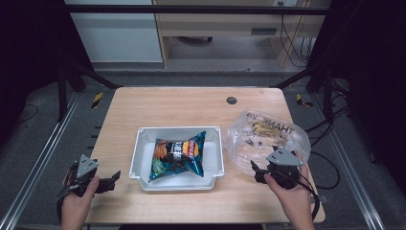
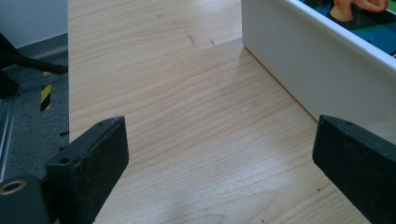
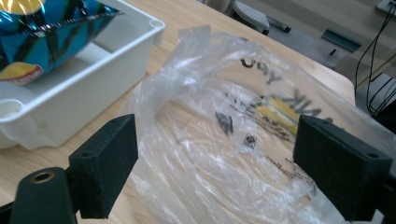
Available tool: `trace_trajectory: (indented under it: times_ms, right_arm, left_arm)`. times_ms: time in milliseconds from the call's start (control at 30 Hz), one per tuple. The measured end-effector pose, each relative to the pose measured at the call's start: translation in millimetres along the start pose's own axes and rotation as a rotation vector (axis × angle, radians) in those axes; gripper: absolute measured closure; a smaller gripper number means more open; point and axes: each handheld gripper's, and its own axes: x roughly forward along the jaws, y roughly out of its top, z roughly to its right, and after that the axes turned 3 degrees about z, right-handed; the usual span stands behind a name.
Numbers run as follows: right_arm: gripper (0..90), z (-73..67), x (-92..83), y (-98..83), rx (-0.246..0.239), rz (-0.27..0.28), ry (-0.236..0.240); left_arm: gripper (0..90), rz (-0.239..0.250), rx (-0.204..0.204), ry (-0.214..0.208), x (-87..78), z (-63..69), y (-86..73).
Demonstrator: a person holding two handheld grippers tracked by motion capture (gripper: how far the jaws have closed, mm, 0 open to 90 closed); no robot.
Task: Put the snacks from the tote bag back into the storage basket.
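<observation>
Bare wood of the table runs across the whole upper part of the high view, and a narrower bare strip lies along the bottom edge. The white tray with the chip bag blocks the centre. At right the crumpled plastic bag lies just beside the tray, leaving only a slim gap between them.

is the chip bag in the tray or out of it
In. The chip bag lies inside the white tray, with the tray's rim showing on all sides of it in the high view.
</observation>
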Motion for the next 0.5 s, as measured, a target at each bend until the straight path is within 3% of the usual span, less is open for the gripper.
trace_trajectory:
  times_ms: [300, 500]
  right_arm:
    - [14.3, 0.4, 8.8, -15.5, 0.048, -0.03, 0.016]
    - [13.7, -4.7, 15.1, -24.7, 0.045, -0.061, 0.038]
  left_arm:
    - [3.1, 0.011, -0.002, 0.002, -1.2, -1.0, 0.2]
    - [3.1, 0.009, -0.004, 0.001, -0.7, -0.6, 0.1]
